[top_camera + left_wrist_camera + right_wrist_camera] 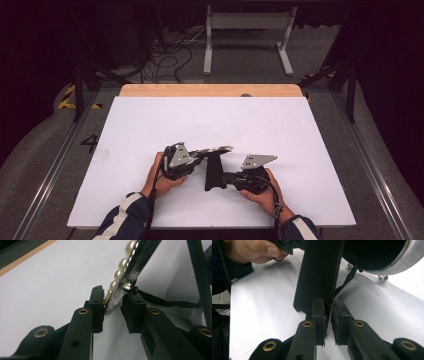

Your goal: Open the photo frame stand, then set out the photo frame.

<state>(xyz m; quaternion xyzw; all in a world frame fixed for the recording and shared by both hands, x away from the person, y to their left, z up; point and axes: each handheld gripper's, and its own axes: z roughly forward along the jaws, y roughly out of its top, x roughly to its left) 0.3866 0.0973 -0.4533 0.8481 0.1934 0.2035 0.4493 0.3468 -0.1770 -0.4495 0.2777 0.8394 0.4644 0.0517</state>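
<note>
The picture frame (216, 149), pearl-edged and with a black back, is held above the white table sheet (150, 125) between the two grippers, near the person's edge. The left gripper (197, 156) pinches one end of the frame's rim: in the left gripper view its jaws press on the silvery edge (130, 272), with the row of pearls (120, 265) running up beside one pad. The right gripper (226, 178) has its jaws nearly together around the lower edge of the black stand (212, 172), the flat easel leg that hangs from the frame's back down to the sheet; in the right gripper view the pads sit on either side of that leg (319, 277). A thin black ribbon (348, 277) runs from the leg to the frame's back. The left hand (160, 177) and right hand (265, 192) grasp the gripper bodies. Beyond the sheet lies the table's wooden edge (210, 90).
</note>
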